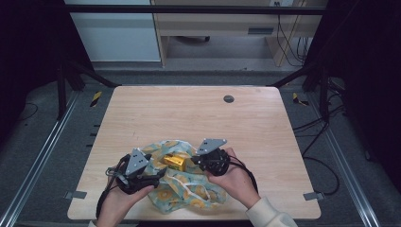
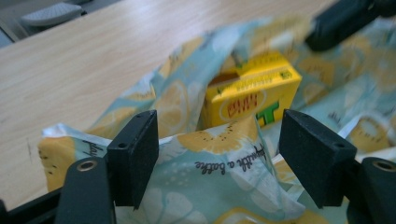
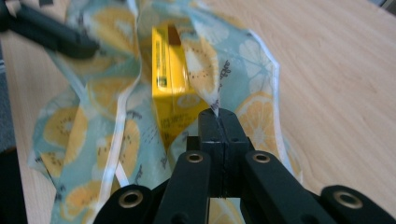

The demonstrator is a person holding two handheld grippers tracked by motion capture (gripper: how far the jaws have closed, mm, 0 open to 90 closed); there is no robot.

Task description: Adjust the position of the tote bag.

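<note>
A light blue cloth (image 1: 189, 189) printed with lemon slices lies crumpled at the table's front middle. On it sits a yellow drink carton (image 1: 174, 161), partly wrapped by the folds. My left gripper (image 1: 158, 174) is at the cloth's left side. In the left gripper view it (image 2: 219, 135) is open, a cloth (image 2: 177, 98) edge lies between its jaws, and the carton (image 2: 252, 95) stands just beyond. My right gripper (image 1: 195, 161) is at the carton's right. In the right gripper view it (image 3: 218, 121) is shut on a cloth (image 3: 93, 121) edge draped over the carton (image 3: 170, 84).
The wooden table (image 1: 189, 113) has a round grey cable hole (image 1: 228, 99) near its far edge. Metal rails run along both sides of the table. Cables (image 1: 326, 142) lie on the floor at the right. A desk stands behind the table.
</note>
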